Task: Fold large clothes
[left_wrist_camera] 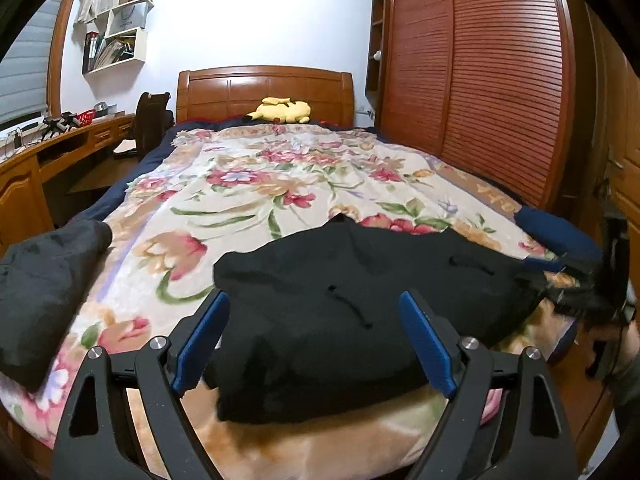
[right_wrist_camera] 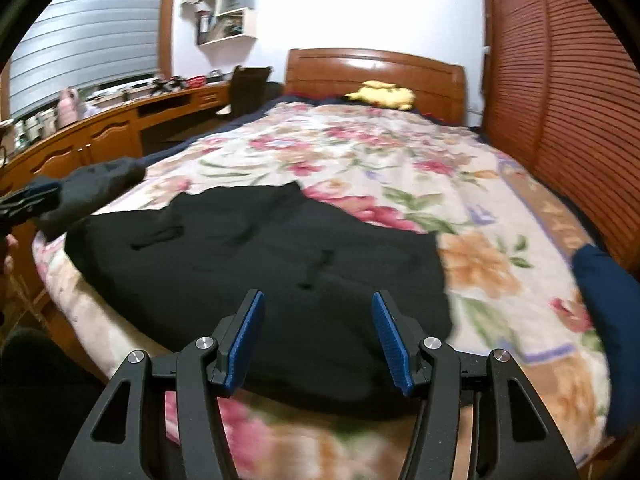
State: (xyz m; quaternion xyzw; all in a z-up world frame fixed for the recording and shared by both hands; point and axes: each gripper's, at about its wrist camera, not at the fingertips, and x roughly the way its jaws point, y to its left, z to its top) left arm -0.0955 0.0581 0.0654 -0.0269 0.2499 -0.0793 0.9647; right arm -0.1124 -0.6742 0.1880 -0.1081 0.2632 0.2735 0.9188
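The black garment (left_wrist_camera: 352,312) lies folded into a broad, flat bundle near the foot of the bed, on top of the floral blanket (left_wrist_camera: 248,184), with two thin black drawstrings resting loose on its upper face. In the right wrist view the same black garment (right_wrist_camera: 256,272) spreads across the blanket's near half, its far edge rumpled into a small peak.

Just in front of the garment, the left claw (left_wrist_camera: 314,336) stands wide open, blue pads apart, nothing pinched between them; the garment shows through the gap but the pads do not press on it. The right claw (right_wrist_camera: 318,336) is open too, a little narrower, blue pads clear of the cloth, with the garment's near edge below and beyond them. That view is blurred.

To the left of the garment, a second dark grey garment (left_wrist_camera: 44,284) sits bunched at the blanket's edge, apart from the black one. To the right of the garment, a dark blue cushion (left_wrist_camera: 560,236) lies at the bed's corner.

Beyond the garment, far up the bed, a yellow plush toy (left_wrist_camera: 282,111) rests against the wooden headboard (left_wrist_camera: 264,88). Left of the garment, past the bed, a curved wooden worktop (left_wrist_camera: 72,136) runs along the wall. Right of the garment, slatted wooden wardrobe doors (left_wrist_camera: 480,72) fill the side.
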